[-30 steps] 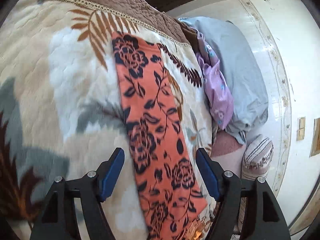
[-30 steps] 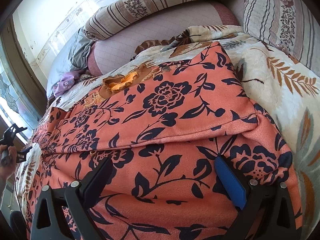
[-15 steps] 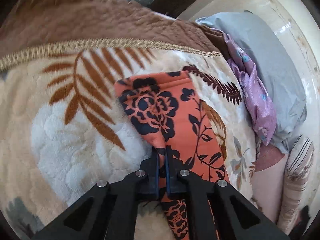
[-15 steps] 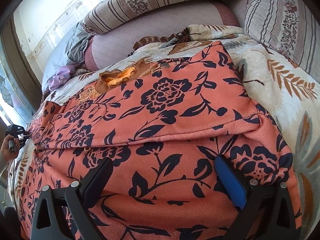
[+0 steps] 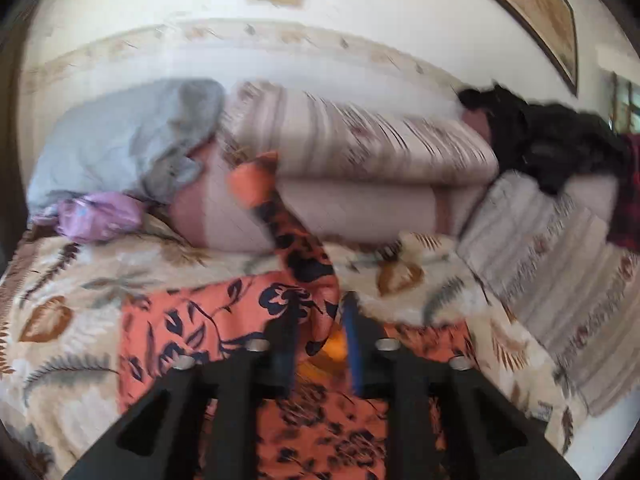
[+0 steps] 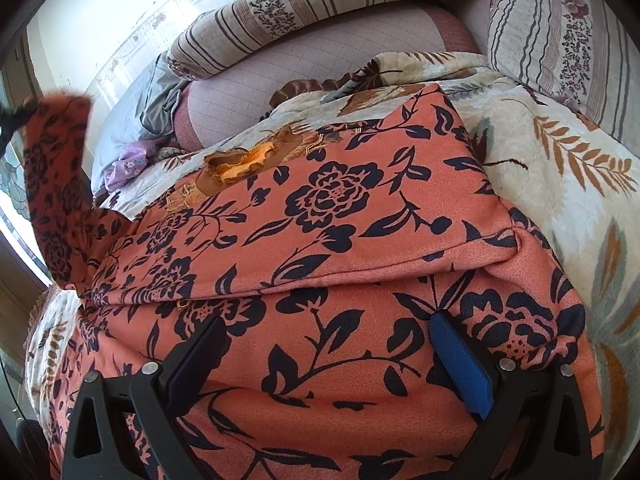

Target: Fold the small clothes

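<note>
One orange garment [image 6: 340, 248] lies on one blanket [image 6: 560, 152]. Left tongs [image 5: 320, 320] pinch its raised strip; right tongs [image 6: 324, 344] gape above it; two striped pillows [image 6: 320, 4] beyond.

Bed covered by cream leaf-print blanket [image 6: 560, 128]. Beyond the blanket's far edge, pink quilted bolster [image 6: 304, 68] with striped floral cushion [image 6: 320, 4] stacked on top; second striped cushion [image 6: 568, 28] to the blanket's right. Grey bedding [image 5: 120, 136] and small lilac cloth [image 5: 96, 216] heaped at the blanket's far left corner. Dark clothing pile [image 5: 552, 140] at far right. White wall [image 5: 360, 12] behind, patterned border strip, framed picture [image 5: 532, 8] upper right. Bright daylight from the left.
</note>
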`<state>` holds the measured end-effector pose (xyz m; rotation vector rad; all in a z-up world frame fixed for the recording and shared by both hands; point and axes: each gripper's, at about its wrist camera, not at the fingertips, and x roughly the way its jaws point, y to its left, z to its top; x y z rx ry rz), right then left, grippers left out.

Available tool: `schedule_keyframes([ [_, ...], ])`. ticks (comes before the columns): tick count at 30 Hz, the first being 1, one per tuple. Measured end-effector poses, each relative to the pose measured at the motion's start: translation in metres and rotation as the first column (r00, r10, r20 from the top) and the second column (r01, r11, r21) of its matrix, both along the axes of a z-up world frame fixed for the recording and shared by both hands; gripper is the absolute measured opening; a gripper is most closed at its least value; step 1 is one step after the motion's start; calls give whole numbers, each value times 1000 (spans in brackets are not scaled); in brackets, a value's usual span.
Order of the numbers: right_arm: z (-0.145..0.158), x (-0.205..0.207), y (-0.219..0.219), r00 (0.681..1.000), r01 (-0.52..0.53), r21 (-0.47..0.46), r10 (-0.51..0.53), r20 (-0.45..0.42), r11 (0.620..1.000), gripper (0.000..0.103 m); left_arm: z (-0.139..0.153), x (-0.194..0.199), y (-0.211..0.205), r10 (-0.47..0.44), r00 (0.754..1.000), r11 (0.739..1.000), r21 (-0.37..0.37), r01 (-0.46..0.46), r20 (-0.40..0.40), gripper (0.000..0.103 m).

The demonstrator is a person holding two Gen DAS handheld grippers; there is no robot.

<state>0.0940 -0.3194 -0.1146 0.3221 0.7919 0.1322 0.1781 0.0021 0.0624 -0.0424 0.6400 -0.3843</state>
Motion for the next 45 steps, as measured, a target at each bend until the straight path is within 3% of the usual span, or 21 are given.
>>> schedule_keyframes([
  [1,0,0,-1,1000,0,5,0,1,1000,103,-26,2,-20,-40,996,998,42,43,-77,85],
  [3,1,-1,-2,1000,-1,14,1,2,1000,103,-82,2,-45,-56,967,991,105,84,-248,85],
  [5,1,-1,-2,1000,-2,22,2,4,1000,103,-117,-3,-38,-14,932,988,137,68,-361,73],
  [7,1,-2,-4,1000,-3,33,2,9,999,103,-119,-13,-5,43,931,996,83,-14,-362,71],
  [10,0,-1,-3,1000,-3,21,2,4,1000,103,-93,-27,65,197,949,977,-27,-210,-248,73],
  [11,0,0,-2,1000,-3,17,3,2,1000,103,-87,-29,90,270,942,957,-52,-286,-201,77],
  [13,1,0,-1,1000,-2,13,2,-2,1000,103,-89,-27,133,445,883,887,-66,-458,-151,85],
  [16,4,5,2,999,-2,-9,2,-41,1000,103,-130,-20,185,551,799,804,-103,-586,-242,85],
  [18,14,11,7,992,-8,-42,3,-125,999,96,-163,-26,209,555,770,772,-150,-617,-315,85],
  [19,24,10,5,989,-4,3,5,-148,1000,88,-177,-30,211,547,771,769,-167,-617,-325,82],
  [20,33,9,3,988,-11,72,22,-152,997,63,-179,-35,212,546,782,767,-197,-611,-300,83],
  [21,43,11,1,987,-17,109,34,-156,994,52,-176,-35,209,560,773,758,-192,-623,-299,84],
  [25,73,47,4,986,2,103,16,-169,995,57,-178,-26,189,540,789,798,-122,-591,-294,84],
  [28,57,90,8,962,54,123,-19,-274,991,61,-178,-22,185,543,786,800,-105,-591,-295,84],
  [29,50,102,13,954,66,94,-35,-299,993,69,-179,-22,187,541,784,795,-118,-595,-303,84],
  [32,29,124,26,924,84,20,-70,-375,996,70,-178,-22,192,542,780,788,-134,-601,-313,84],
  [35,46,129,60,930,-61,-178,-9,-368,982,11,-177,-20,190,544,779,791,-118,-600,-311,84],
  [38,99,122,87,968,-147,-423,41,-249,894,11,-165,-27,199,561,766,766,-154,-624,-313,84],
  [42,156,104,70,990,-103,-525,38,-133,845,11,-114,-68,211,697,715,678,-280,-680,-48,86],
  [43,149,105,56,984,-106,-478,22,-178,872,11,-110,-70,208,705,709,681,-268,-682,-13,90],
  [45,116,102,24,967,-84,-381,-18,-256,921,20,-118,-54,195,633,771,745,-219,-630,-66,90],
])
